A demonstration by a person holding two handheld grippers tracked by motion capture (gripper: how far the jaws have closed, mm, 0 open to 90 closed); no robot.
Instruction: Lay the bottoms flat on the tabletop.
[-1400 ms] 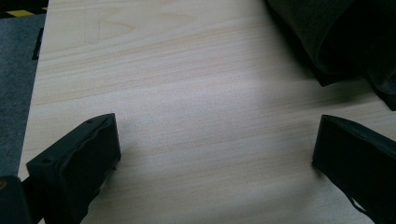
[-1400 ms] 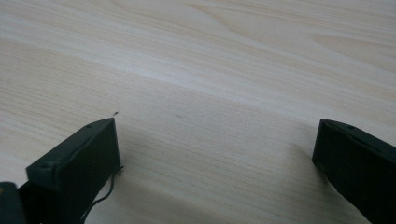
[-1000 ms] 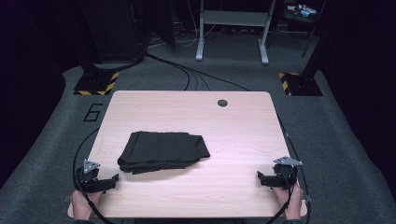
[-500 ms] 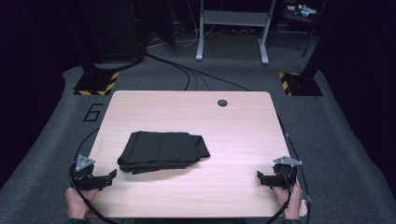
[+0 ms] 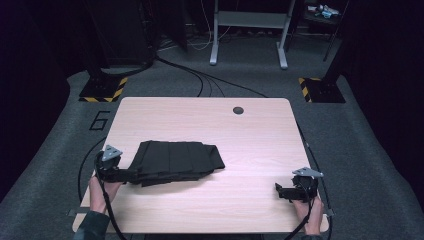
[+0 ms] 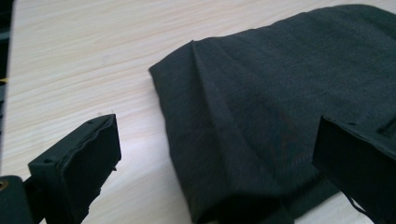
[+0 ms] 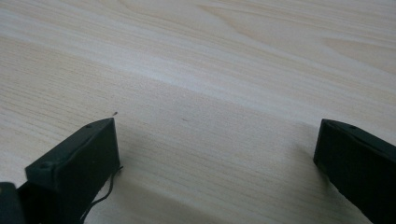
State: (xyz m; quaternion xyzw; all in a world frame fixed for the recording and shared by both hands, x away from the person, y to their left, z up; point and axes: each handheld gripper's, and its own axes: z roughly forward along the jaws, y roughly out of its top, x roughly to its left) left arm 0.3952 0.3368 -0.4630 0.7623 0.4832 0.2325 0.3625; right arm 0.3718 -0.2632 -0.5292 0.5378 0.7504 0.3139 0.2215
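Observation:
A folded black cloth (image 5: pixel 175 161) lies on the left half of the pale wooden table (image 5: pixel 200 117). My left gripper (image 5: pixel 125 175) is at the cloth's near-left end, held by a hand. In the left gripper view its jaws stand wide open, and the cloth (image 6: pixel 280 93) lies between them with its folded corner low in the gap; the left gripper (image 6: pixel 215 149) grips nothing. My right gripper (image 5: pixel 280 190) rests near the front right edge, far from the cloth. In its own view the right gripper (image 7: pixel 215 140) is open over bare wood.
A round cable hole (image 5: pixel 238 110) sits near the table's far edge. Grey carpet surrounds the table, with cables, two hazard-striped bases (image 5: pixel 102 92) (image 5: pixel 320 87), a grey desk frame (image 5: pixel 248 30) behind, and a "6" (image 5: pixel 100 120) marked on the floor.
My left gripper has moved forward and to the right, from the front left corner up to the cloth's left end. The right gripper and the cloth have stayed put.

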